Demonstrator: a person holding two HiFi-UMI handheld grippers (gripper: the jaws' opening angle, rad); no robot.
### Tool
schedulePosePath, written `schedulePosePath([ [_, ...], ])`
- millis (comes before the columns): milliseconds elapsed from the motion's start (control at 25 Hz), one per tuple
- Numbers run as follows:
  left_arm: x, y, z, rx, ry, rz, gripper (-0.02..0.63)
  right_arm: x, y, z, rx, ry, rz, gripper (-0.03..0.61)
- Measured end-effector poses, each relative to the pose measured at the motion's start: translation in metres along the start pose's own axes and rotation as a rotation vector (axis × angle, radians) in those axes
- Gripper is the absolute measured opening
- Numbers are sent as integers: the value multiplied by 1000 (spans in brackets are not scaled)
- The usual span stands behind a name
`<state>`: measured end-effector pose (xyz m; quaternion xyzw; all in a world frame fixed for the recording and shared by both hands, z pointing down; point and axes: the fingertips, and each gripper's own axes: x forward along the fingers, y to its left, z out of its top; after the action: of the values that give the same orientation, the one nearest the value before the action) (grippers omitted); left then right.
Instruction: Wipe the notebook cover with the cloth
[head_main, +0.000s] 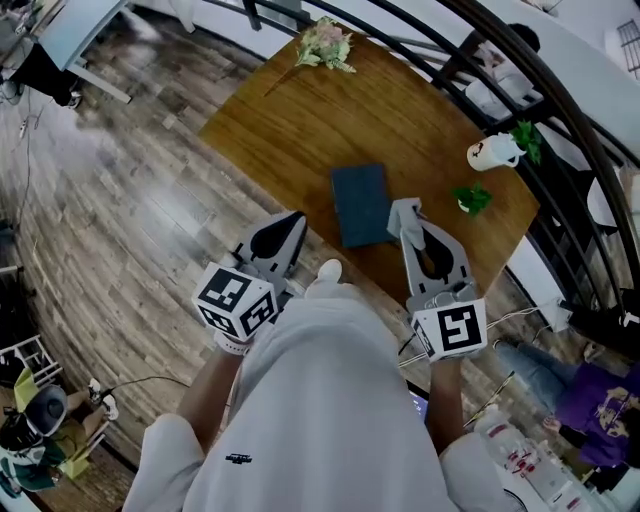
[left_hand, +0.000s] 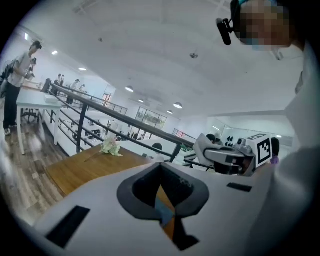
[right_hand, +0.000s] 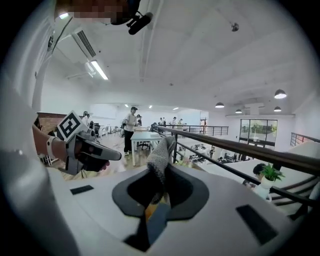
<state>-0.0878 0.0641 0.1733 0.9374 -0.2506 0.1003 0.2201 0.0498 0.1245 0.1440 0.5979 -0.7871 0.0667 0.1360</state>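
The notebook lies shut and flat on the desk, close to the near edge and toward the near corner, dark cover up. The right gripper has its jaws pinching the cloth, a grey wad standing up out of the tips. From above, the cloth sits just beside the notebook's right-hand edge. The right gripper view looks out across the room rather than down at the desk, so the cloth seems to be off the cover and the wipe not yet begun. The left gripper hangs off the desk's near edge over the floor. Its jaws are pressed together with nothing between them.

To do this step well, the right gripper would likely need to tip its nose down so the loose end of the cloth meets the cover first, not the hard jaw tips. Long strokes along the cover's length should clean it better than dabbing, with the cloth laid as broad as the pinch allows. The notebook is light and near the edge — a push toward the person could slide it off. Stroking away toward the far edge looks safer, or the left gripper could press on a near corner of the cover.
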Motion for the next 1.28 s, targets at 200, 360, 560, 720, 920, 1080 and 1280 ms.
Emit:
schedulePosePath([
  [200, -13, -11, 30, 96, -64, 7, 18, -17, -15, 32, 20, -82, -69, 40],
  [360, -27, -21, 48, 108, -115, 9, 18, -32, -24, 49, 4, -130, -135, 38],
  [560, -43, -25, 68, 121, -173, 16, 18, -44, -28, 55, -8, -144, -180, 38],
  [720, -52, -27, 79, 135, -213, 29, 18, -53, -30, 50, -5, -141, -206, 38],
  [920, -54, -29, 83, 149, -230, 42, 18, -64, -29, 45, 21, -146, -226, 38],
  [1080, -52, -29, 84, 154, -231, 54, 18, -65, -28, 48, 34, -164, -226, 38],
  [1280, -53, -27, 82, 137, -233, 65, 18, -65, -25, 49, 16, -162, -226, 38],
])
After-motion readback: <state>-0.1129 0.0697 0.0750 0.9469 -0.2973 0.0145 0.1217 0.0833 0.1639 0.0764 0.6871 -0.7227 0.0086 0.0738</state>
